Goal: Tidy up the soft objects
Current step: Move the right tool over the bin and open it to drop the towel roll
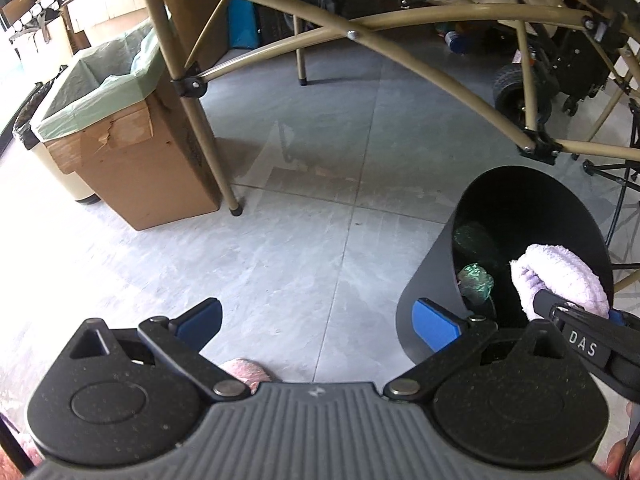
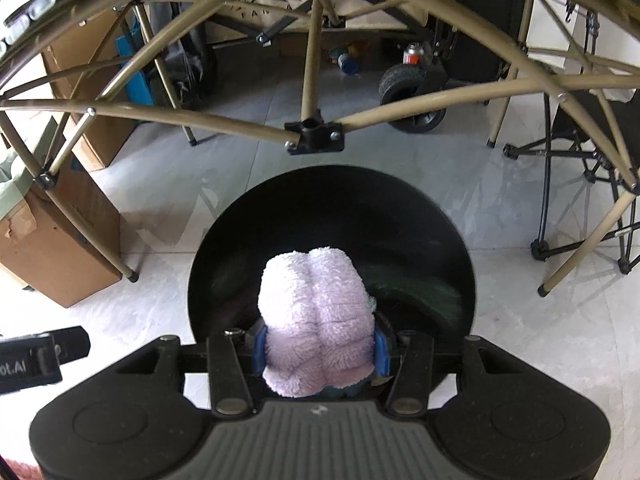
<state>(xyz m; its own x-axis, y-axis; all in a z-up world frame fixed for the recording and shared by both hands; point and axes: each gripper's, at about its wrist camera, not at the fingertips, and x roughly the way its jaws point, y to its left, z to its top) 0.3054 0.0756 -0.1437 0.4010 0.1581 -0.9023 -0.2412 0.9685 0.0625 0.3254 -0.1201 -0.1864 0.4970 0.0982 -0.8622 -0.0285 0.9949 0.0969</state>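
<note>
A round black bin stands on the pale tiled floor under a folding table's tan frame, and it anchors this stage of a soft-goods tidy-up: the drop-off. A cardboard box lined with a green bag stands well to the left of the bin, beside a table leg.

Directly over the bin's mouth hangs a fluffy lilac cloth, bunched into a thick roll and pinched at both sides by the blue pads of the right gripper, which is clamped on it and tilted steeply down toward the opening. Green, crinkled items already lie in the bin's dark interior.

The left gripper hovers over bare floor just left of the bin, fingers spread wide and holding nothing. A pink fuzzy object peeks out beneath its body, on the near side of the bin.

The next move appears to call for parting the right fingers so the cloth falls inside; the roll is centred well within the rim, so little further travel looks needed.
</note>
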